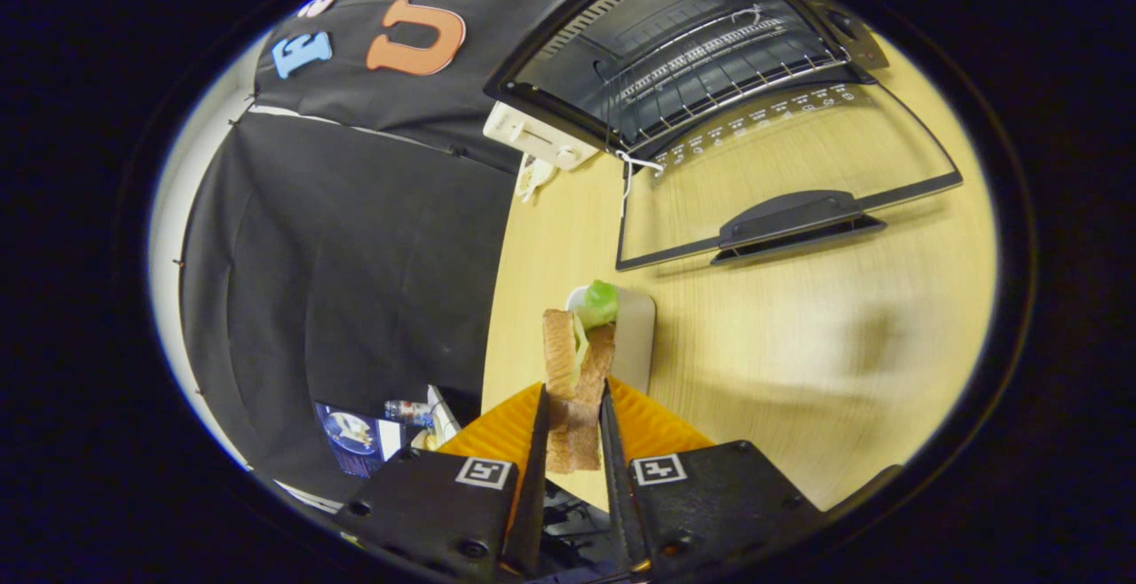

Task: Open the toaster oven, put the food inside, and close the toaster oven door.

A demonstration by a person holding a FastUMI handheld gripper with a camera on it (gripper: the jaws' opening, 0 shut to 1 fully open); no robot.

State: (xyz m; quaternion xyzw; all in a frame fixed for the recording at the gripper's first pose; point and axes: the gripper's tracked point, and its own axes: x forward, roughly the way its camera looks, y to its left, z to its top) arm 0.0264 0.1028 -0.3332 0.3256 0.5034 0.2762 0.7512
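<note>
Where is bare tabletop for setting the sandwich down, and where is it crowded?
Gripper is shut on the sandwich. Bare table lies between the open oven door and the fingers, beside the small plate. Crowded: the corner by the oven, with the white box.

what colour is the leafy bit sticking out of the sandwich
Bright green. The lettuce pokes out of the sandwich held between the gripper fingers, in the gripper view.

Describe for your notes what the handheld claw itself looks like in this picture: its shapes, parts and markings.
The claw has two thin, flat, blade-like fingers rising from two chunky black blocks. Each block carries a square black-and-white marker on its upper corner and shows screw holes. Ribbed orange panels flank the fingers on the outside.
</note>
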